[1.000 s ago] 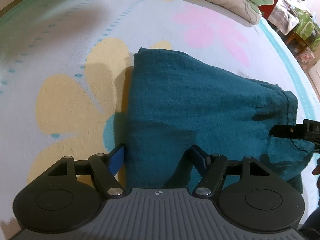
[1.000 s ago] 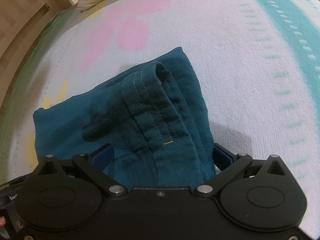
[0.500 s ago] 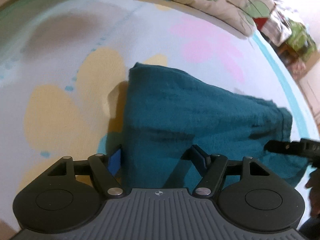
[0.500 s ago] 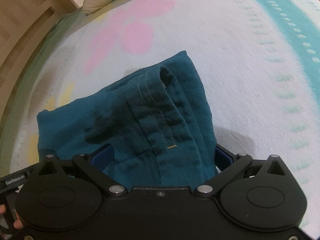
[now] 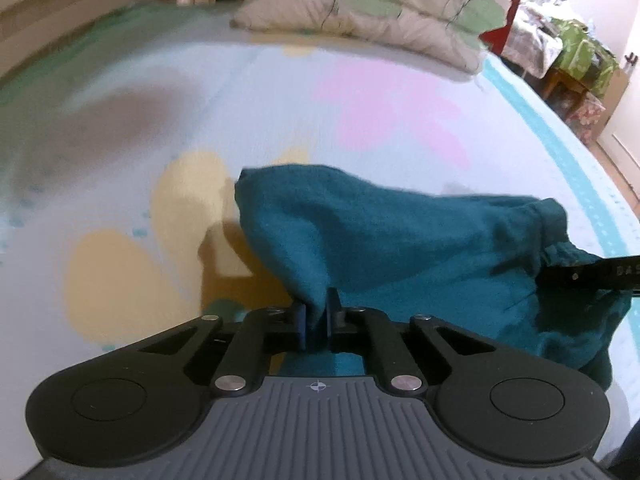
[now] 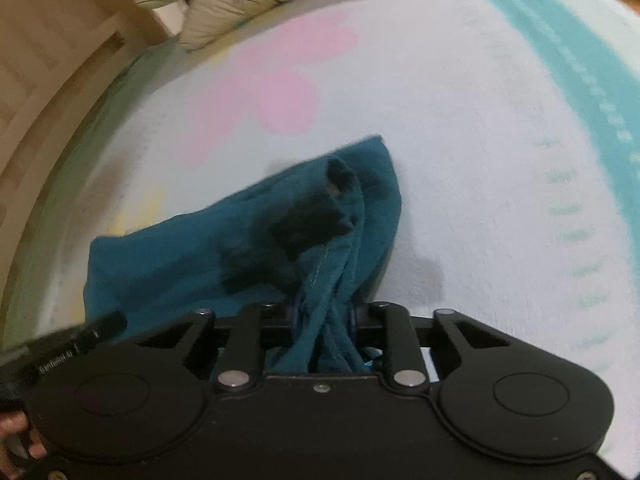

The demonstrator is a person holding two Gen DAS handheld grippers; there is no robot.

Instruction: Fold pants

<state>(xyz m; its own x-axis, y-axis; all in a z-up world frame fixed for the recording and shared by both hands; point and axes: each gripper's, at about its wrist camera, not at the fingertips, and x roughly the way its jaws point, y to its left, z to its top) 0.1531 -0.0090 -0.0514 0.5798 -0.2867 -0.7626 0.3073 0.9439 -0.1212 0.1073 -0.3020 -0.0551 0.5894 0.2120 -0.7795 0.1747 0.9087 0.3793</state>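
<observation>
Closest in, pinched between the nearly closed jaws of the left gripper [image 5: 316, 326]: one thin corner of the teal crinkled cotton pants [image 5: 400, 248]. Likewise bunched inside the right gripper [image 6: 324, 320], closed down on a thick stitched wad of cloth. Just ahead, hung partly lifted off the white flower-printed bedsheet [image 5: 240, 100], far edge apparently resting on it. Lay crosswise, long axis running left to right between both grippers, stitched end toward the right. Risked slipping from the left pinch, with so little cloth held there; risked sagging mid-span and folding crooked if carried unevenly. Farthest off, stacked: cream leaf-patterned pillows [image 5: 360, 20].
</observation>
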